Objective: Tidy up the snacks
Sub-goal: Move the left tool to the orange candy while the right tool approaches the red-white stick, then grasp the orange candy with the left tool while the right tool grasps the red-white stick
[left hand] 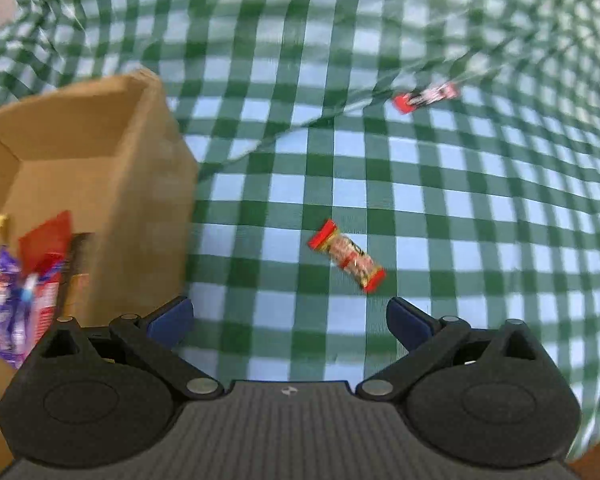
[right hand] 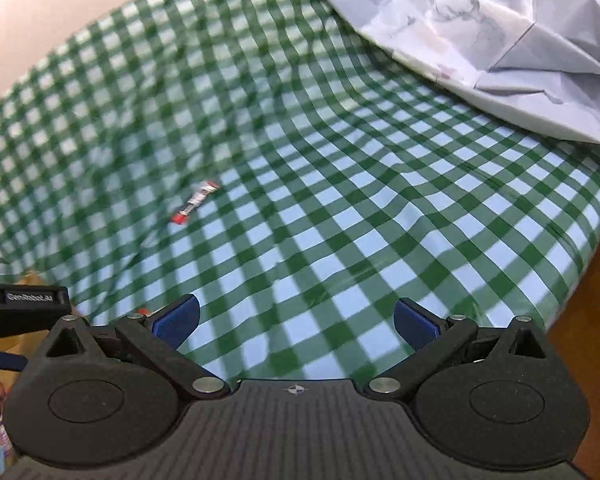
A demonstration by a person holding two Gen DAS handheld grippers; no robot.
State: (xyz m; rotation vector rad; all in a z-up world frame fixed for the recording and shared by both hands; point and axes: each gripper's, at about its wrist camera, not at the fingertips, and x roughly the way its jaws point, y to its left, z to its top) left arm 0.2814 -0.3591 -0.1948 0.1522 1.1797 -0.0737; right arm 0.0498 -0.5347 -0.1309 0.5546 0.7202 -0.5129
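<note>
Two wrapped snacks lie on the green checked tablecloth [left hand: 440,200]: one [left hand: 346,255] just ahead of the spread, empty left gripper [left hand: 290,322], another [left hand: 426,97] farther off; more fill the cardboard box [left hand: 100,168]. Right gripper [right hand: 296,322] is spread and empty

Both views are evenly and softly lit, with only faint shadows. Motion blur smears the checked cloth [left hand: 380,184] and the far snack packet [left hand: 426,98] beyond it, while each claw body stays sharp. Fisheye distortion bends the checks towards the dark corners.
</note>
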